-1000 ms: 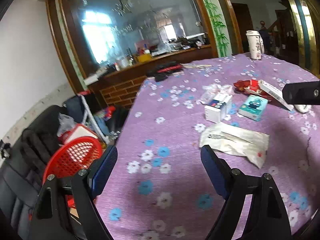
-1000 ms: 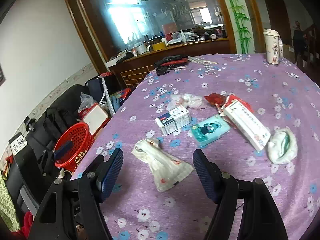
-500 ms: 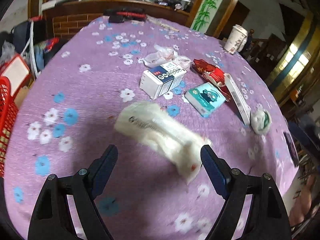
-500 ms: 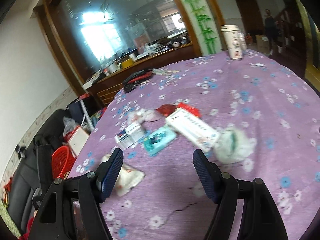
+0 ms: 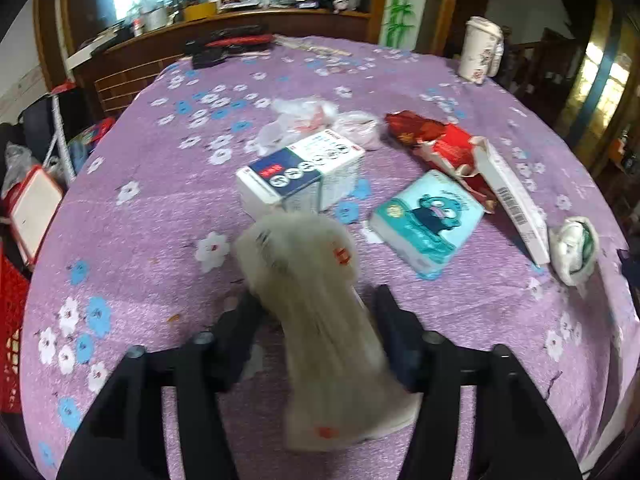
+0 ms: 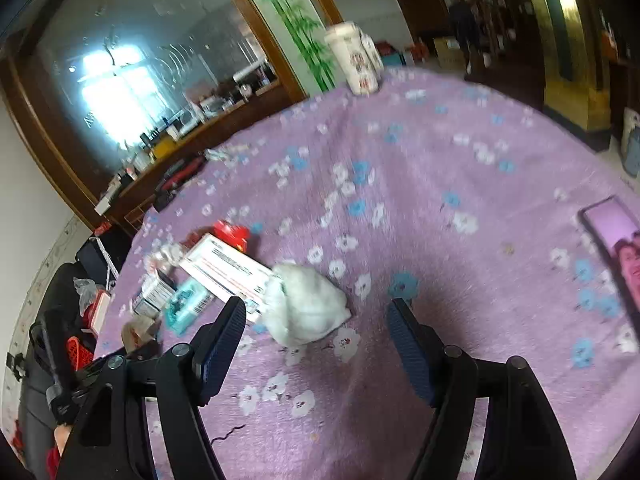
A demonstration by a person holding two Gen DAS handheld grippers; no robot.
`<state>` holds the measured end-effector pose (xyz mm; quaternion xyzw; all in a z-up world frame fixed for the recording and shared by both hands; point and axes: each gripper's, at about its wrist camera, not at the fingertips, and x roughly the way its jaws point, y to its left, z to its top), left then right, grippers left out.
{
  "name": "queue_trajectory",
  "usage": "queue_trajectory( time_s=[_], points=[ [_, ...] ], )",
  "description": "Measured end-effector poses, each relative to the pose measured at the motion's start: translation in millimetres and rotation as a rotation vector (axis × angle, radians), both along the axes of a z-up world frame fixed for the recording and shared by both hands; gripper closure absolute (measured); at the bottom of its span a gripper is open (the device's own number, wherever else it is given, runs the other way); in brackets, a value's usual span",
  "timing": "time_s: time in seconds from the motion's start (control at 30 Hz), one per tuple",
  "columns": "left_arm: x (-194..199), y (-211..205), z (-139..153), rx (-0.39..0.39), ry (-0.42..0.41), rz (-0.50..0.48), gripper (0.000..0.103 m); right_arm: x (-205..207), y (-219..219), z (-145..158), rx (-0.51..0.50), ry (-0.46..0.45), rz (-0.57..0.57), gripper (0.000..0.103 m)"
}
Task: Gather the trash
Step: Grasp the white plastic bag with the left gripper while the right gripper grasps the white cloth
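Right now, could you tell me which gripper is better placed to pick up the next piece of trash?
Left. The left gripper already straddles the white wrapper. The right gripper is open with the crumpled tissue just ahead.

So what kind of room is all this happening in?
Most likely a home dining room: a round table under a purple flowered cloth, a cluttered wooden sideboard beneath a big mirror, and a phone lying on the table.

Lighting: daylight, bright window reflection (image 6: pixel 116 100) glaring in mirror. Motion blur: white wrapper (image 5: pixel 316 308) in left view; floral tablecloth (image 6: pixel 400 184) in right. Fisheye bending, dark vignette at corners. Soft shadows.
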<state>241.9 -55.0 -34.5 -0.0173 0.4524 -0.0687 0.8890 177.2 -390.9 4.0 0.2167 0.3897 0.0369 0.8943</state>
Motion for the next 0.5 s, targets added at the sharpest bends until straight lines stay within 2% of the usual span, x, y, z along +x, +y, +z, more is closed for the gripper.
queue_trajectory(
  time_s=[0.03, 0.07, 0.3, 0.37, 0.4, 0.47, 0.5],
  points=[
    [-1.1, 0.4, 0.6, -0.026, -0.003, -0.017, 0.063, 1.8, 2.8, -3.7, -0.007, 0.008, 0.005, 0.026],
    [-2.6, 0.9, 1.2, -0.054, -0.006, -0.034, 0.064, 6.2, 7.2, -5.9, -0.016, 0.012, 0.013, 0.026],
    [-19.1, -1.0, 14.6, -0.118, -0.104, -0.094, 0.064, 32.6, 31.2, -20.0, -0.14, 0.058, 0.017, 0.029],
    [-24.3, 1.3, 18.1, -0.137, -0.13, -0.1, 0.064, 37.8, 31.7, -28.3, -0.141, 0.088, 0.028, 0.038],
    [-25.3, 1.7, 19.2, -0.143, -0.137, -0.099, 0.064, 38.3, 32.0, -31.9, -0.133, 0.096, 0.039, 0.047],
    [-26.2, 3.5, 20.3, -0.153, -0.145, -0.099, 0.064, 35.3, 32.9, -32.8, -0.134, 0.088, 0.037, 0.053],
    [-26.7, 3.9, 20.5, -0.154, -0.146, -0.099, 0.064, 32.6, 35.0, -30.6, -0.144, 0.076, 0.041, 0.06]
  ],
)
